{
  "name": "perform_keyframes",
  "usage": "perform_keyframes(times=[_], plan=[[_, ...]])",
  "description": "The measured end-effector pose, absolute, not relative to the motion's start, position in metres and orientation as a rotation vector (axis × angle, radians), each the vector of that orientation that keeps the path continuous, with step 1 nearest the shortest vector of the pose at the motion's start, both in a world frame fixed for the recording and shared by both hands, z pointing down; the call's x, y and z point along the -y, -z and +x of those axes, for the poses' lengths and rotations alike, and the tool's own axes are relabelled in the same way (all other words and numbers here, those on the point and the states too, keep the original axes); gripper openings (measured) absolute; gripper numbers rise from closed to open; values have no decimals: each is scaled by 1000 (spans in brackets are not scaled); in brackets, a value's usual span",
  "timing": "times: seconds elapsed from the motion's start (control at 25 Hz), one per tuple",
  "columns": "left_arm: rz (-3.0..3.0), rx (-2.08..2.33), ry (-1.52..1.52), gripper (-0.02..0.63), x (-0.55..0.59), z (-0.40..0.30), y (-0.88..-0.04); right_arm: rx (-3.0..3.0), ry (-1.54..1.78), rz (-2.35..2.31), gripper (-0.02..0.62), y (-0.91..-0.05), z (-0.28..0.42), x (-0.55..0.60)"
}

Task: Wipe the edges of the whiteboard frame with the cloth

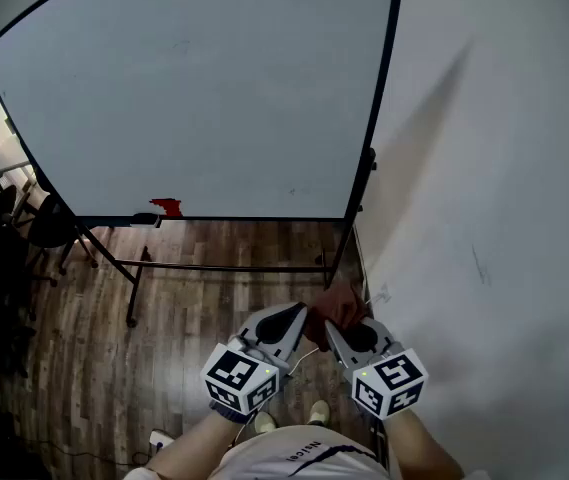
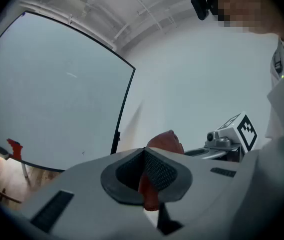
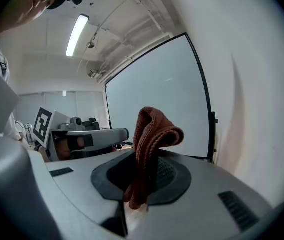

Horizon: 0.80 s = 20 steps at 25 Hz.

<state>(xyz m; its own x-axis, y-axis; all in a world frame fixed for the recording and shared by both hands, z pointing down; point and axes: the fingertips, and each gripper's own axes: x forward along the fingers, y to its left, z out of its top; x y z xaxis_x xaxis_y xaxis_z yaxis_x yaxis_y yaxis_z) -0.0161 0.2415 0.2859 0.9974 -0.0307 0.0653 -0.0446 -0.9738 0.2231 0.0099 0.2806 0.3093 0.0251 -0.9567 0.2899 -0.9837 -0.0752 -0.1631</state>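
Note:
The whiteboard point(image 1: 194, 98) stands on a wheeled frame ahead of me, with its black right edge point(image 1: 382, 98) and bottom edge point(image 1: 224, 218) in plain sight. A reddish-brown cloth point(image 1: 336, 308) is bunched low at the centre between the two grippers. My left gripper point(image 1: 299, 320) is shut on a fold of the cloth point(image 2: 148, 190), whose bulk point(image 2: 165, 141) rises beyond the jaws. My right gripper point(image 1: 332, 332) is shut on the same cloth point(image 3: 152, 131), which stands up out of its jaws. Both grippers hang well short of the board, above the floor.
A small red object point(image 1: 167, 206) lies on the board's tray at lower left. The stand's legs and crossbar point(image 1: 134, 288) spread over the wooden floor. A white wall point(image 1: 494, 218) runs close along the right. Dark chairs point(image 1: 49, 223) stand at the left.

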Motion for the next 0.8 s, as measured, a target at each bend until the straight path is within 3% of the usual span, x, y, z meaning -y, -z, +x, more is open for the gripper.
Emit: perform_keyframes(times=[0.8], plan=[[2926, 93, -47, 9, -224, -45, -285, 2128, -553, 2195, 55, -308, -22, -265]])
